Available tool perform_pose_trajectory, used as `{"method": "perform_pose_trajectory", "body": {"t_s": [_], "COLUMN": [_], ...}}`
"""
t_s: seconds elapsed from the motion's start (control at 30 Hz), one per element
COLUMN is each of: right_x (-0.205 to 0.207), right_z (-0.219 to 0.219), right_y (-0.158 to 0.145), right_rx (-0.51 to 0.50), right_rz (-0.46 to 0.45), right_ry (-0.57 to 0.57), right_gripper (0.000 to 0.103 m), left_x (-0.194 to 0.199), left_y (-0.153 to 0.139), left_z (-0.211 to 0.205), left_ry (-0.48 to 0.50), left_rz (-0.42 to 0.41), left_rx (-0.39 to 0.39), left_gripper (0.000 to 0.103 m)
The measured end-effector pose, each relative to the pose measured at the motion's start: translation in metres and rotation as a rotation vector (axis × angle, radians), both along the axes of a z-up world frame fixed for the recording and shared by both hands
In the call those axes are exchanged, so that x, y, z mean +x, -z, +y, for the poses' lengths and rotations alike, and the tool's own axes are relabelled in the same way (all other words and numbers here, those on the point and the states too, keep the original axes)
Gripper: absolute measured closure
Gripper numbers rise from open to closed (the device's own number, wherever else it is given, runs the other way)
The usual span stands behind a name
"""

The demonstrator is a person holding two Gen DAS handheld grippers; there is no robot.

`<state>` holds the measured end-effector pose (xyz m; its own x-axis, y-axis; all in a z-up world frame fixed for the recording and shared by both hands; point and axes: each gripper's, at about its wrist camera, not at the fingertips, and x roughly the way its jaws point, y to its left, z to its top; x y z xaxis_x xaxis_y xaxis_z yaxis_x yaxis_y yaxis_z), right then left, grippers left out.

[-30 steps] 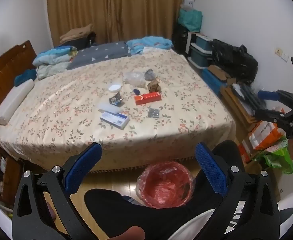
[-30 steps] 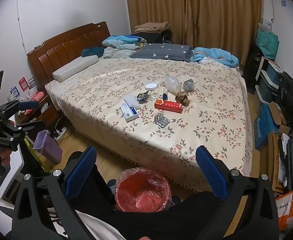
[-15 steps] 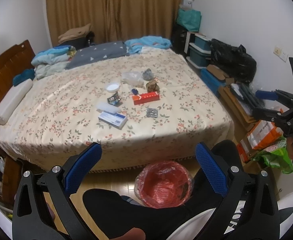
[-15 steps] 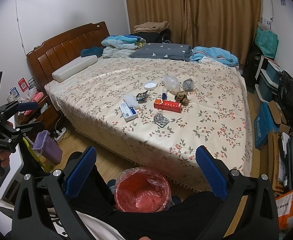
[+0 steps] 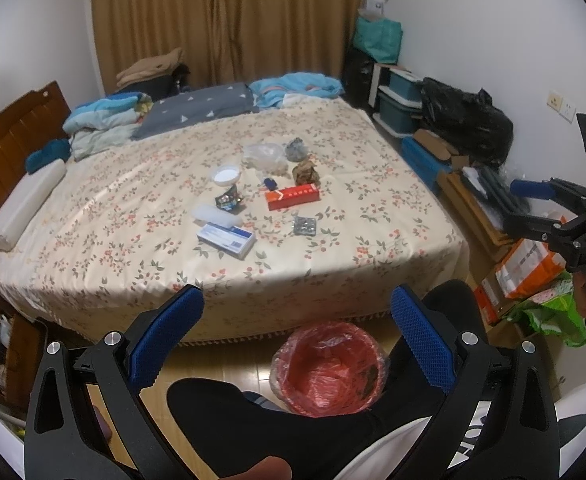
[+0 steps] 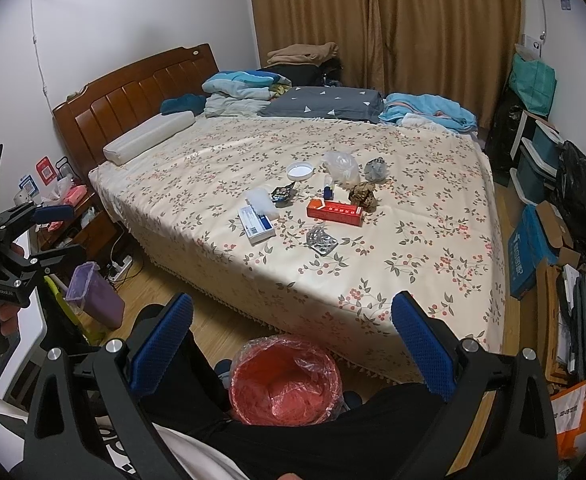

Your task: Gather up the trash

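Trash lies in the middle of the floral bed (image 5: 133, 240): a red box (image 5: 292, 197) (image 6: 335, 212), a white and blue box (image 5: 225, 237) (image 6: 256, 224), a blister pack (image 5: 305, 226) (image 6: 322, 241), a crumpled brown paper (image 5: 305, 172) (image 6: 363, 194), a clear plastic bag (image 5: 264, 156) (image 6: 341, 166), a white lid (image 5: 226, 175) (image 6: 300, 170) and a dark wrapper (image 5: 227, 201) (image 6: 283, 193). A red-lined bin (image 5: 328, 368) (image 6: 285, 380) stands on the floor between my legs. My left gripper (image 5: 297, 336) and right gripper (image 6: 293, 340) are both open and empty, held above the bin, well short of the bed.
Folded bedding and a grey pillow (image 6: 325, 102) lie at the bed's far side, a white pillow (image 6: 149, 136) by the headboard. Boxes, bags and a black sack (image 5: 465, 120) crowd the right wall. A nightstand (image 6: 73, 216) and a purple bin (image 6: 95, 292) stand at the left.
Both views have drifted very slightly; the grippers stay open and nothing on the bed has moved.
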<state>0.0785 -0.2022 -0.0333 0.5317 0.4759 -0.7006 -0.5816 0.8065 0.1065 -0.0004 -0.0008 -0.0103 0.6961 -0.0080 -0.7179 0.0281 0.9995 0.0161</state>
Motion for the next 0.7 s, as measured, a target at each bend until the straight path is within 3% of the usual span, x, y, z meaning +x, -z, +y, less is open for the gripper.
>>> {"method": "perform_pose_trajectory", "body": {"t_s": [0.7], "right_x": [0.0018], "right_z": [-0.0005], "right_y": [0.0015], "right_rx": [0.001], "right_rz": [0.003], "right_ry": [0.003], "right_gripper": [0.005], "left_x": [0.0013], "left_y": [0.0019], "left_z": [-0.0002], "left_ry": [0.001], "left_rz": [0.005], "left_rx": [0.004], "left_gripper": [0.006]}}
